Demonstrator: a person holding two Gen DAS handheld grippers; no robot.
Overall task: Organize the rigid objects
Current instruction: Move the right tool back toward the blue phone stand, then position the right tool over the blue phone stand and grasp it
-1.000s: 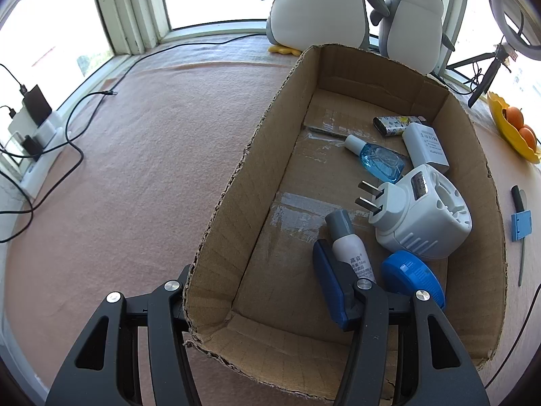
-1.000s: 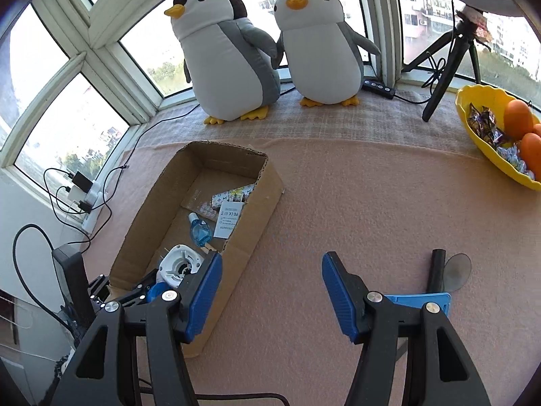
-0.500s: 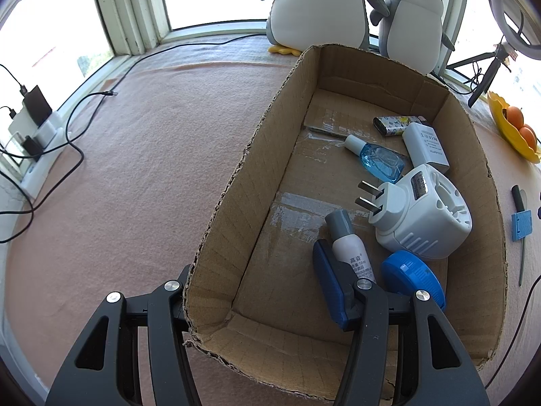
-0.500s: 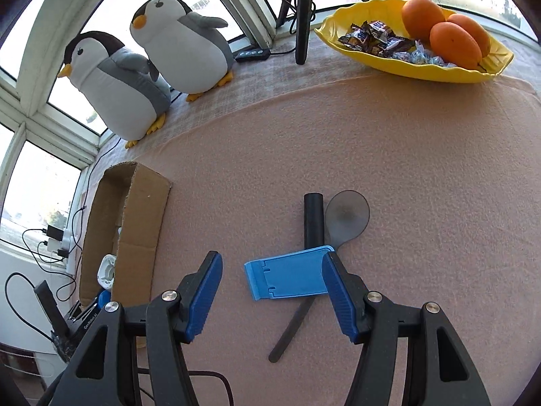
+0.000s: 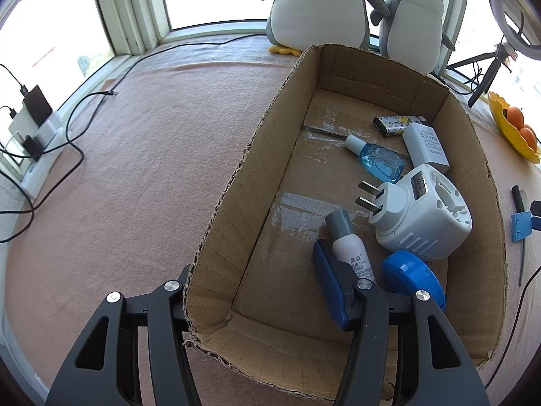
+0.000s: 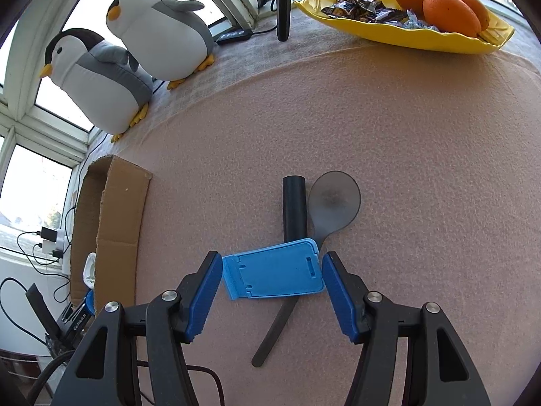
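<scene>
Blue stand (image 6: pixel 274 271) now sits between the lowered right gripper (image 6: pixel 272 291)'s parted fingers, ungrasped.

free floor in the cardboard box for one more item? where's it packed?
Inside the cardboard box, the bare floor runs along the left wall, from the near end past the tape strips to the far wall. The right side is crowded: blue lid, white tube, plug adapter, blue bottle, white charger, lighter.
</scene>
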